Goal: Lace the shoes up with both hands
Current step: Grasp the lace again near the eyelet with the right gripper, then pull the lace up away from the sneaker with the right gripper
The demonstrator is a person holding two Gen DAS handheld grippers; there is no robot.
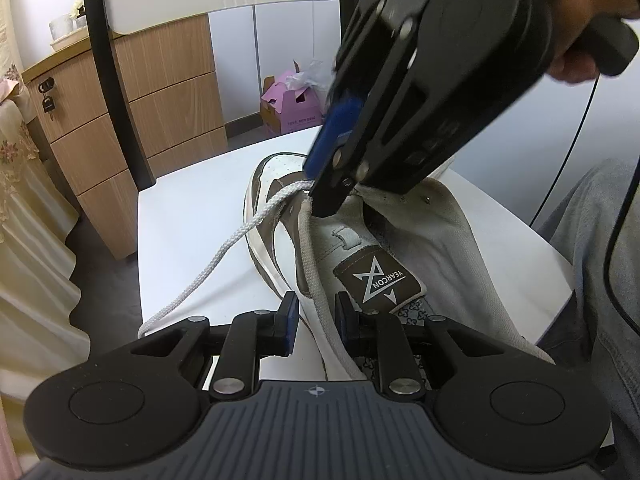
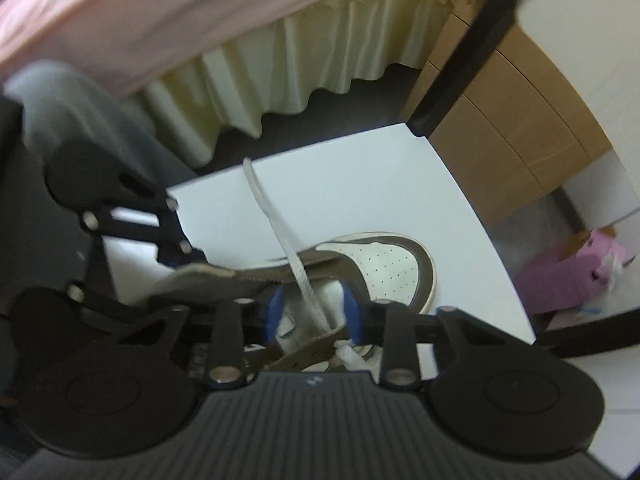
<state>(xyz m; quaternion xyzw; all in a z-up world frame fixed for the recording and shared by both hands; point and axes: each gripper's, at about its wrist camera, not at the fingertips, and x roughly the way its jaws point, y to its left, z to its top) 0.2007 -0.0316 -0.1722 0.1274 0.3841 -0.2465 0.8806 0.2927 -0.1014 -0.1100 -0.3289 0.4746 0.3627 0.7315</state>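
Right claw (image 1: 326,200) at shoe (image 1: 360,248) eyelet edge, lace (image 1: 208,268) trailing

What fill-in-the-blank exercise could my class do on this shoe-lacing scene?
1. The shoe rests on a white ___.
2. The lace is coloured ___.
3. The tongue label reads ___.
4. The cardboard box in the background is ___.
Missing words: chair; white; YEARCON; pink.
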